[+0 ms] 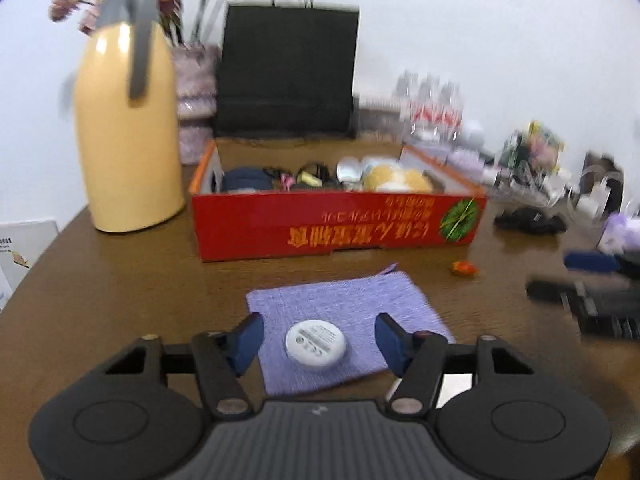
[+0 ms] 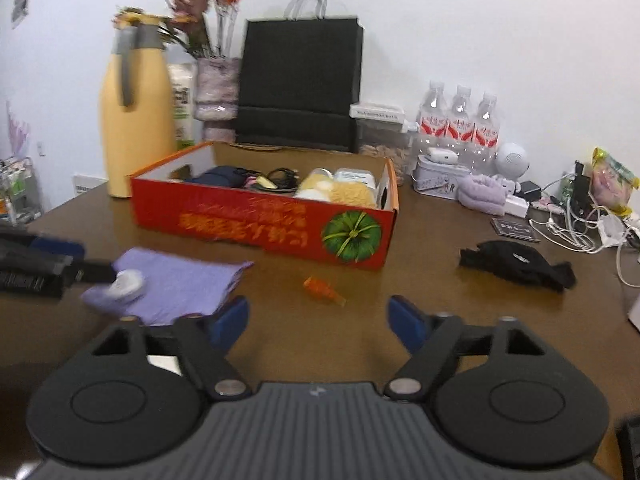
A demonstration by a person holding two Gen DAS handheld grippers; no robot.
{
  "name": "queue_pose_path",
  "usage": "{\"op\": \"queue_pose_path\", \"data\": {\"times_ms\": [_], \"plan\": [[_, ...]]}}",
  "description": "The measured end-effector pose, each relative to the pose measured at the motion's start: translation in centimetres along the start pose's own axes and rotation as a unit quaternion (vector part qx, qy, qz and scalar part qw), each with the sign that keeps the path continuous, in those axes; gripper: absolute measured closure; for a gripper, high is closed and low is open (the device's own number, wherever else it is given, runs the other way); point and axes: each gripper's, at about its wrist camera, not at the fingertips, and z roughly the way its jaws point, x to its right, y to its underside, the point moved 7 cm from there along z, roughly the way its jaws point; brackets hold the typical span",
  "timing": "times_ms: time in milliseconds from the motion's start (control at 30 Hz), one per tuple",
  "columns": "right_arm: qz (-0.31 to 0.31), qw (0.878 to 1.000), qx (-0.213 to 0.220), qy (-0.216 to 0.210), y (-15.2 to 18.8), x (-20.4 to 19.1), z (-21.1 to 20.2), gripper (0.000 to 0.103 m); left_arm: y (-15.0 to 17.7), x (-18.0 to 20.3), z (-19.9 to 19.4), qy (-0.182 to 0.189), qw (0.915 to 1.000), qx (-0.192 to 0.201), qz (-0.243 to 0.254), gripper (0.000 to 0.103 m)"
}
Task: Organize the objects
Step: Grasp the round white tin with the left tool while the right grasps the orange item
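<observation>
Left gripper jaws apart around white round puck on lavender cloth at lower centre, right gripper jaws apart over bare brown table, red cardboard box mid-frame

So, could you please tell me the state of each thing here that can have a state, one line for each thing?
Left gripper: open, around the white disc, pads not touching it.
Right gripper: open, nothing between its pads.
White disc: lying flat on the purple cloth.
Purple cloth: spread flat on the table.
Red box: open on top, partly filled.
Black paper bag: upright behind the box.
Yellow thermos: upright, lid on.
Water bottles: upright, capped.
</observation>
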Motion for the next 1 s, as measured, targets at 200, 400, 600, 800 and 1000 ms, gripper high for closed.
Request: {"op": "queue_pose_path", "data": {"times_ms": [200,400,600,800,1000], "plan": [[-0.016,0.999,-0.034,-0.012,-1.0,0.4,7.1,0.043,0.6,0.2,3.3,0.007,0.9987,-0.045,0.02,0.057],[-0.002,0.998,-0.061,-0.033,0.0,0.3,9.5,0.077,0.9,0.3,3.3,0.006,0.9987,-0.043,0.028,0.065],[0.033,0.998,-0.044,-0.04,0.7,0.4,6.8,0.088,-1.2,0.1,-0.2,0.004,0.9999,0.015,0.0,0.065],[0.06,0.996,-0.004,-0.068,1.9,-1.0,-2.0,0.088,-0.7,0.4,-6.2,0.013,0.9989,0.043,-0.008,0.065],[0.04,0.995,0.013,-0.086,3.8,-3.7,-9.9,0.088,3.0,1.5,-10.5,0.014,0.9996,0.025,0.001,0.065]]}}
